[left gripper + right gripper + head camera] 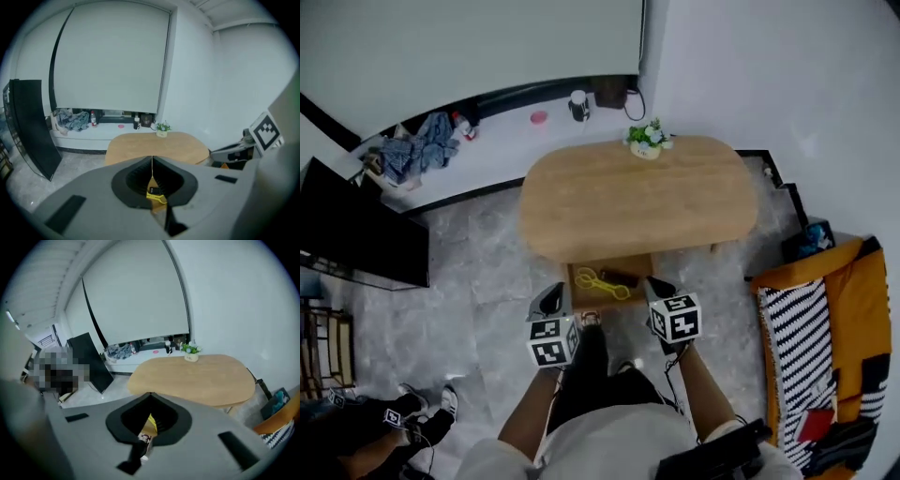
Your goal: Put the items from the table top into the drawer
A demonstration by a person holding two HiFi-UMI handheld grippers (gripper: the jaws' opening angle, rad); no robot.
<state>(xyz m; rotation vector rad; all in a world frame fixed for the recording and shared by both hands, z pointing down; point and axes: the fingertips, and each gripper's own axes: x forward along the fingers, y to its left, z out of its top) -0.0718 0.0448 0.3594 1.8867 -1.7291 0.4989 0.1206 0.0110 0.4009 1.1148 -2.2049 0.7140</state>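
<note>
The head view looks steeply down on an oval table (637, 197) with a smooth, pale wood-grain top. A small potted plant (645, 139) stands at its far edge. Under the near edge a shallow wooden drawer (642, 265) is pulled out. In it lie a yellow looped item (600, 283) and, just beside that, a small dark item (620, 277). The left gripper (551, 295) and right gripper (658, 286) hang above the drawer's two near corners, each with a black-and-white marker cube. Only this view shows the grey veined floor (478, 281) and the orange sofa (853, 309) with its striped cushion (802, 347).

The left gripper view settles what the head view cannot. The left gripper (152, 159) has its grey, rounded jaws pressed together along a thin seam, with nothing between them. Through the dark ribbed hollow below, the yellow looped item (156, 196) shows down in the drawer. The right gripper's marker cube (266, 131) sits at the frame's edge. A flat black panel (30, 126) leans at the left.

In the right gripper view the right gripper (150, 394) is likewise fully closed and empty. A sliver of the yellow looped item (151, 420) shows under it. Crumpled blue-grey cloth (121, 351) lies on the ledge behind the table.
</note>
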